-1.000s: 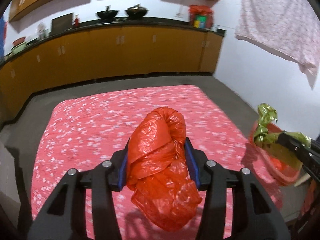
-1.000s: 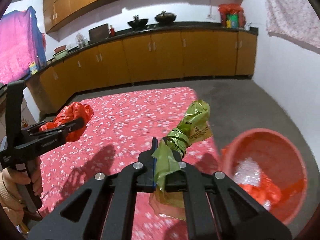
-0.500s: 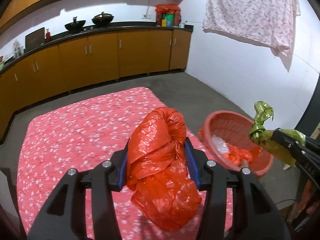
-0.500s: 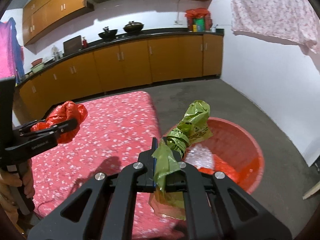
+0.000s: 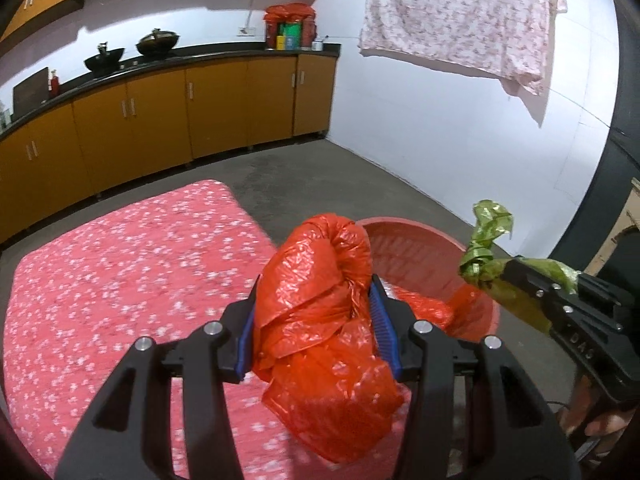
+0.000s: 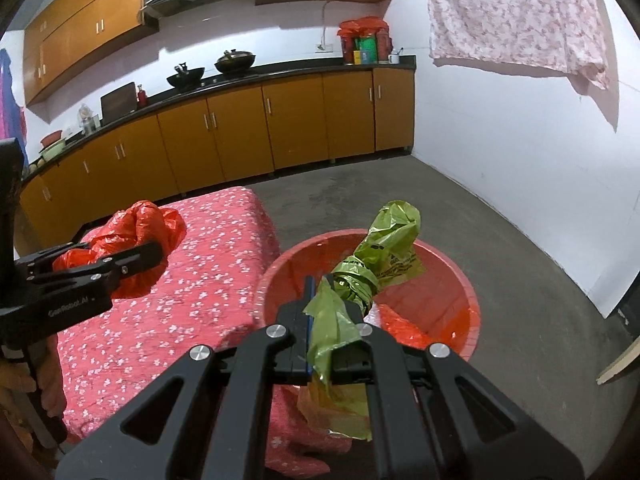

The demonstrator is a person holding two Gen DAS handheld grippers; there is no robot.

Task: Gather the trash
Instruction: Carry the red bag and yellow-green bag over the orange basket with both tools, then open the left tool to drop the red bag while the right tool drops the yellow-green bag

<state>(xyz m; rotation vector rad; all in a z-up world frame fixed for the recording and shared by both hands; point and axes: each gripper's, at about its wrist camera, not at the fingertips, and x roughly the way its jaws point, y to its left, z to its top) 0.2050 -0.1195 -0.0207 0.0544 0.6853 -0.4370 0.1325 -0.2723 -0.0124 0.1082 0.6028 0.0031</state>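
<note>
Orange bag (image 5: pixel 320 304): crumpled thin plastic, glossy and wrinkled, is sitting between the jaws of the left gripper (image 5: pixel 316 312), which are gripping it at both sides; it is hanging over the table edge, just beside the basin.
Green bag (image 6: pixel 360 276): twisted plastic, knotted in the middle, is sticking up from the right gripper (image 6: pixel 332 316), whose jaws are closing tightly on it, above the basin.
Basin (image 6: pixel 460 280): round red plastic, is standing on the floor next to the table, with orange and clear plastic lying inside.
Table (image 5: pixel 120 272): is wearing a red cloth with small white flowers.
Floor (image 6: pixel 500 240): grey, rough concrete.
Cabinets (image 6: pixel 240 136): orange doors under a dark counter, two black woks (image 6: pixel 208 70) on top.
Sheet (image 5: pixel 460 16): pale floral fabric, is hanging on the white wall.
</note>
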